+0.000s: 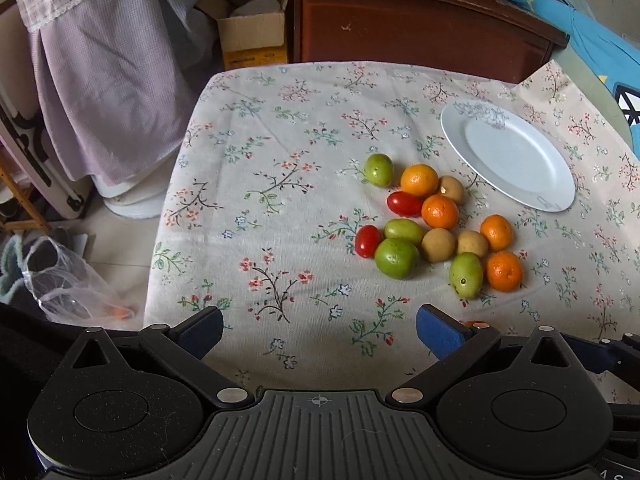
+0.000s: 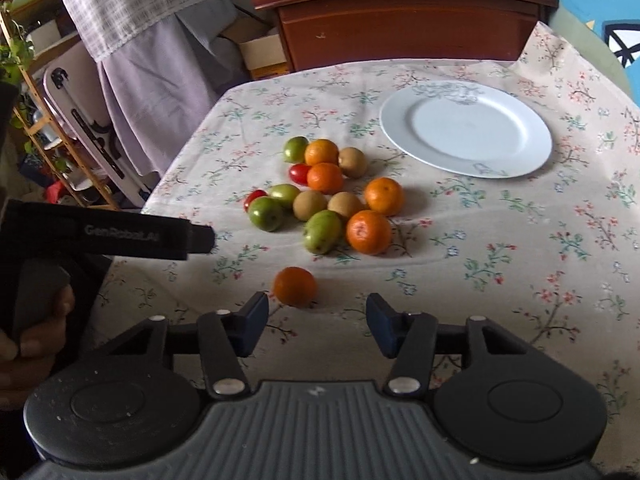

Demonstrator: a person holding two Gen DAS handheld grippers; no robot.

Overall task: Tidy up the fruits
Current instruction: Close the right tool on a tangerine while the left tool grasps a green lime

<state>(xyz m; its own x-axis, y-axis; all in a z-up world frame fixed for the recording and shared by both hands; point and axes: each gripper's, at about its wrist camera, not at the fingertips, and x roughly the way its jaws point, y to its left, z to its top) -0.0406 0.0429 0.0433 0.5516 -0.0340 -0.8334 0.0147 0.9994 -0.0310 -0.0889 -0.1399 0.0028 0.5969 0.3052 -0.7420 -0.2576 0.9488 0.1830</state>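
Note:
A cluster of fruit lies on the floral tablecloth point(image 1: 280, 208): several oranges point(image 1: 419, 179), green fruits point(image 1: 396, 258), brown kiwis point(image 1: 438, 245) and two red tomatoes point(image 1: 405, 203). A white plate point(image 1: 508, 156) sits empty behind them; it also shows in the right wrist view point(image 2: 466, 128). One orange point(image 2: 295, 286) lies apart, just ahead of my right gripper point(image 2: 317, 324), which is open and empty. My left gripper point(image 1: 320, 330) is open and empty, short of the cluster. The left gripper's body point(image 2: 140, 236) shows at the left in the right wrist view.
A brown wooden cabinet point(image 1: 416, 24) stands behind the table. A cardboard box point(image 1: 252, 32) and a lilac draped cloth point(image 1: 112, 80) are off the table's left edge. A plastic bag point(image 1: 68, 288) lies on the floor at left. A blue cushion point(image 1: 600, 52) is at right.

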